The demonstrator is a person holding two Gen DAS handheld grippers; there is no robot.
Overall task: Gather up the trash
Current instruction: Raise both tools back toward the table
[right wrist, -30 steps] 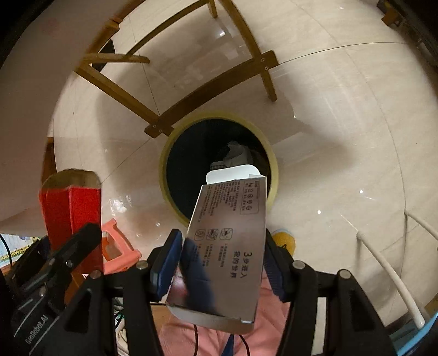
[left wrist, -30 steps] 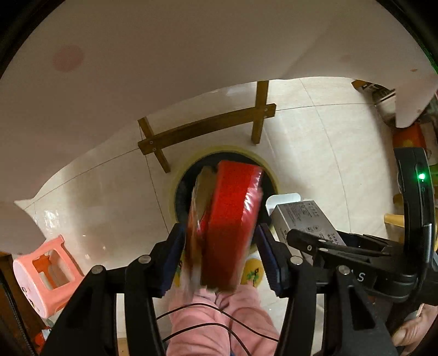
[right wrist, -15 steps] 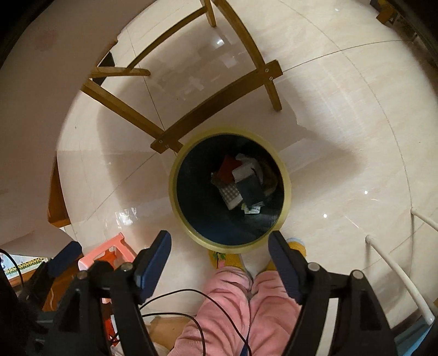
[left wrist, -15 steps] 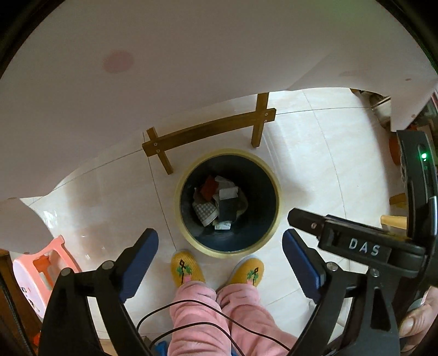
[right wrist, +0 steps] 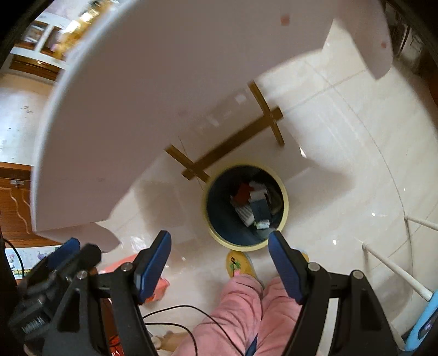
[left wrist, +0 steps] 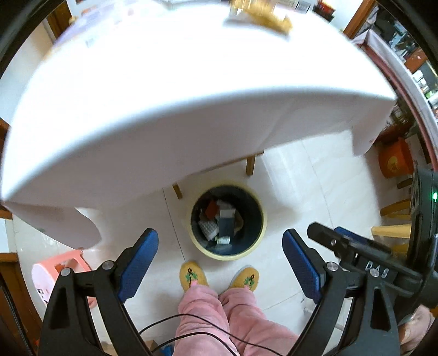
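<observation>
A round dark bin with a yellow rim (left wrist: 261,219) (right wrist: 286,204) stands on the floor under the table's edge. Inside lie a red box (left wrist: 212,209) (right wrist: 243,191), a grey box (left wrist: 227,219) (right wrist: 258,202) and other scraps. My left gripper (left wrist: 220,260) is open and empty, high above the bin. My right gripper (right wrist: 220,258) is open and empty too, also above the bin. The right gripper's body shows at the right of the left wrist view (left wrist: 364,257). On the far table top lies blurred yellow trash (left wrist: 262,13).
A white-clothed table (left wrist: 164,82) (right wrist: 164,82) fills the upper view; its wooden leg frame (right wrist: 235,145) stands behind the bin. The person's pink trousers and yellow slippers (left wrist: 193,278) are beside the bin. A pink stool (left wrist: 54,276) stands left, an orange tub (left wrist: 394,161) right.
Both grippers opened and dropped the red box and the grey box into the bin. Both have since risen, so the table top now shows.
</observation>
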